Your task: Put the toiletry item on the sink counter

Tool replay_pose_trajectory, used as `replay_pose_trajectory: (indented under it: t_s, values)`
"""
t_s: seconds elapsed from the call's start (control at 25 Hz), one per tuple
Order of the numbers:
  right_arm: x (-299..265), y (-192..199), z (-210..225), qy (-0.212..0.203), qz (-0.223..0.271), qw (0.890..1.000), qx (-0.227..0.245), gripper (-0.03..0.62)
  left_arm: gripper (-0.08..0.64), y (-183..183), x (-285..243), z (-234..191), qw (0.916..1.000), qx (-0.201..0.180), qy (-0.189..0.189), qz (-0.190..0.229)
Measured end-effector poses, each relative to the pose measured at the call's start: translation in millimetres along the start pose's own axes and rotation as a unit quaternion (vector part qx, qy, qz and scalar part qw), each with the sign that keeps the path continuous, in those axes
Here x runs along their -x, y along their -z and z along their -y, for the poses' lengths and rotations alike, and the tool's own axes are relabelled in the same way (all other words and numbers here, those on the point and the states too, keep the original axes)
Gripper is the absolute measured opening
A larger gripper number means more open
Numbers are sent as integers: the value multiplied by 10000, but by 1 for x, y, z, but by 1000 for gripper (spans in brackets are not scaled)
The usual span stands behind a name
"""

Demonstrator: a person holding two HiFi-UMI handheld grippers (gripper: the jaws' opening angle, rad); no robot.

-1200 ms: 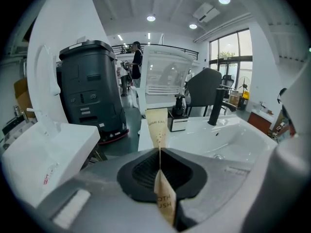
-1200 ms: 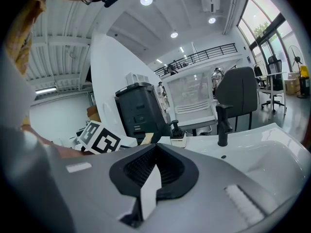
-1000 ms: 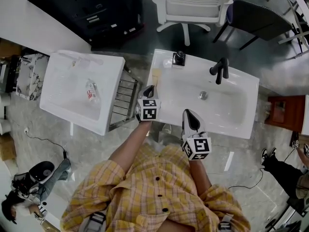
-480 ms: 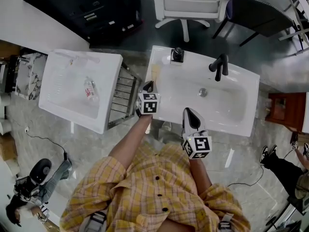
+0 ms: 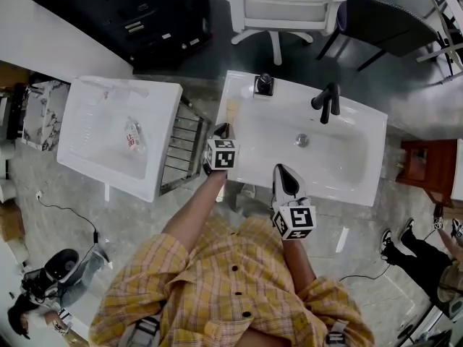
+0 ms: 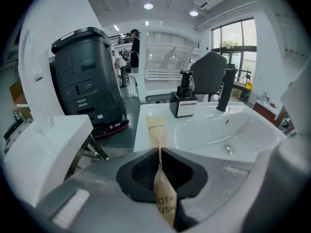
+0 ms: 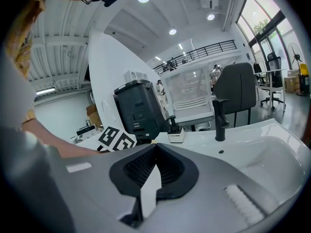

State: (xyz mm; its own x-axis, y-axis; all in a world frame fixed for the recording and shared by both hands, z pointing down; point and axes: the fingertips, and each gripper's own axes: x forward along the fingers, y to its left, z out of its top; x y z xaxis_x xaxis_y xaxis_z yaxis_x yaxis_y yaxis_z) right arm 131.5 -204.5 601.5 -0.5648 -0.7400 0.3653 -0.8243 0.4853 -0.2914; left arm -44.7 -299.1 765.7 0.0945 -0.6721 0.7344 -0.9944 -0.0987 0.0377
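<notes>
Head view: the placing step looked almost finished, at the point of release. The left gripper (image 5: 223, 131) sat over the left rim of the sink counter (image 5: 289, 92). The toothbrush packet (image 5: 231, 111) showed as a thin tan strip running from the gripper's tip toward the far edge, left of the basin. The right gripper (image 5: 282, 168) hovered over the near rim, jaws together and empty. At the far edge stood a soap dispenser (image 5: 265, 85) and, to its right, a faucet (image 5: 327, 101).

Left gripper view: the left gripper (image 6: 159, 149) had jaws nearly closed and just starting to open. The toothbrush packet (image 6: 156, 130) sat edge-on between the ribbed black pads, which looked to be pinching it. It was a flat, matte kraft-paper sleeve with dark print, and its far end appeared to lie on the sink counter (image 6: 138, 135), which was glossy white and smooth, with a rounded basin and a metal drain. The faucet (image 6: 224, 89) was a matte black cylinder. The soap dispenser (image 6: 183, 101) was a boxy white body with a black pump.

Next move, as a judgement: spread the jaws clear of the paper, then back out toward the near side without dragging the packet, since it is light and could cling to a pad.

Right gripper view: the right gripper (image 7: 155, 147) had its tips meeting with nothing held, and only white counter showed through the slot behind them.
</notes>
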Motion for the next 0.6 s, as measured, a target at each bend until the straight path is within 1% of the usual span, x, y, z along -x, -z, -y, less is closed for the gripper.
replay_pose_trajectory:
  t_s: [0.36,0.48,0.6]
  values:
    - [1,2,1,-22,-57,10000,-39,0,48,4,-6,2,9999,111,67,-84]
    - [1,2,2,-10,-60,10000,-45,-1,78,4,-8,3,9997,183,119,-125]
    - [1,2,1,-9,-68,10000,-44,0,91,5,-9,2,9994,296,131,-139]
